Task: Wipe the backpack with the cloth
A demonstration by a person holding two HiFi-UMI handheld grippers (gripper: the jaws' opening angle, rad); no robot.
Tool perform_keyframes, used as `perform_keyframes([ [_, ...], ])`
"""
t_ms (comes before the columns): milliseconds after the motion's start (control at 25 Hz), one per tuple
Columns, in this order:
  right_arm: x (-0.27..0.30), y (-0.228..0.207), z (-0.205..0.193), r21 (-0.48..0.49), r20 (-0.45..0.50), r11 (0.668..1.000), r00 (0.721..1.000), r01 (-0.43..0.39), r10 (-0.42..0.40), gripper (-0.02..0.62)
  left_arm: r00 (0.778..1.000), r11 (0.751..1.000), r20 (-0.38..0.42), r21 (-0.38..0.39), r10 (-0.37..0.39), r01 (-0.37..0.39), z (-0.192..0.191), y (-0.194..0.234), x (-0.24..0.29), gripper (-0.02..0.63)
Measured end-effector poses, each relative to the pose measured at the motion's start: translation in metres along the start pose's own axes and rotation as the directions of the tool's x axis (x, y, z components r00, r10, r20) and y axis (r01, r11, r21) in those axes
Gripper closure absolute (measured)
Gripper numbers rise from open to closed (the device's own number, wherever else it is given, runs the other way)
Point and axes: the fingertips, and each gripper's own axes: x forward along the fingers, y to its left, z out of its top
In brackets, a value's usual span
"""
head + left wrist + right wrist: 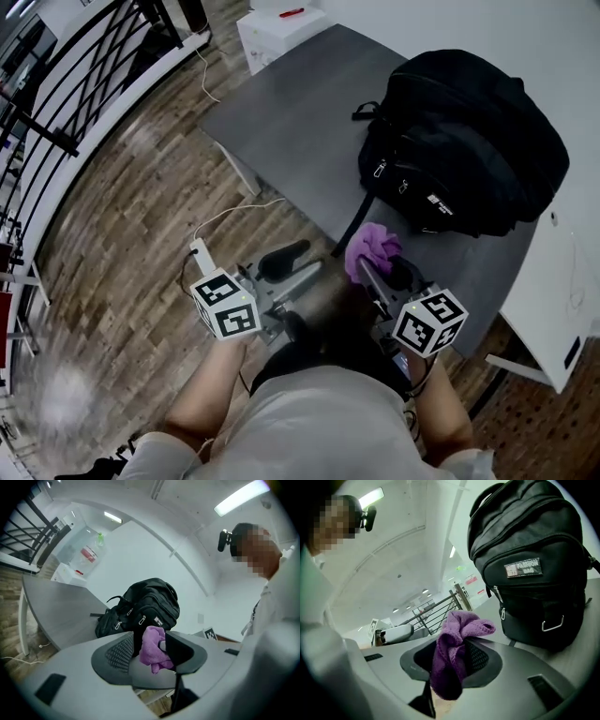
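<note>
A black backpack [459, 141] stands on the grey table [281, 122], toward its right end. My right gripper [382, 267] hovers over the table's near edge, just short of the backpack, and is shut on a crumpled purple cloth [373, 246]. The right gripper view has the cloth [452, 660] pinched between the jaws and drooping below them, with the backpack [529, 564] close ahead. Left of it, off the table and over the floor, my left gripper [314, 256] is open and holds nothing. In the left gripper view, the cloth [152, 648] and backpack [140, 609] appear beyond its jaws.
A white cabinet [281, 33] with a red item [292, 12] stands at the table's far end. A white desk [562, 300] adjoins the table at the right. A power strip [201, 253] and its cable lie on the wood floor; a black railing [75, 84] curves along the left.
</note>
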Motion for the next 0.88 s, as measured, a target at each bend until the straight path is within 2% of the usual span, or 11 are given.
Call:
perform_keyframes([
  [80, 0.003, 0.010, 0.009, -0.047, 0.003, 0.998, 0.999, -0.036, 0.036, 0.469, 0.997, 0.997, -0.005, -0.019, -0.073, 0.073, 0.004, -0.004, 0.011, 0.400],
  [240, 0.009, 0.024, 0.031, -0.151, -0.002, 0.981, 0.992, -0.124, 0.126, 0.469, 0.978, 0.977, 0.001, -0.052, -0.207, 0.206, 0.019, -0.008, 0.035, 0.379],
  [320, 0.015, 0.027, 0.040, -0.179, 0.001, 0.969, 0.985, -0.170, 0.172, 0.469, 0.970, 0.968, 0.001, -0.065, -0.244, 0.243, 0.024, -0.005, 0.044, 0.377],
  [480, 0.026, 0.028, 0.056, -0.245, -0.002, 0.947, 0.977, -0.208, 0.214, 0.469, 0.965, 0.964, -0.008, -0.055, -0.262, 0.261, 0.036, 0.006, 0.051, 0.377],
  [640, 0.041, 0.032, 0.069, -0.226, -0.003, 0.934, 0.959, -0.277, 0.284, 0.469, 0.951, 0.950, -0.003, -0.059, -0.308, 0.308, 0.052, 0.014, 0.059, 0.377],
  [760, 0.050, 0.036, 0.072, -0.181, 0.014, 0.933, 0.948, -0.311, 0.319, 0.469, 0.921, 0.916, 0.006, -0.103, -0.389, 0.387, 0.057, 0.018, 0.058, 0.377],
  [840, 0.057, 0.036, 0.077, -0.168, 0.027, 0.940, 0.952, -0.297, 0.305, 0.469, 0.904, 0.898, 0.020, -0.114, -0.426, 0.425, 0.064, 0.023, 0.057, 0.377],
  [880, 0.062, 0.035, 0.080, -0.180, 0.031, 0.947, 0.961, -0.265, 0.275, 0.469, 0.902, 0.896, 0.029, -0.110, -0.430, 0.430, 0.070, 0.029, 0.057, 0.377],
])
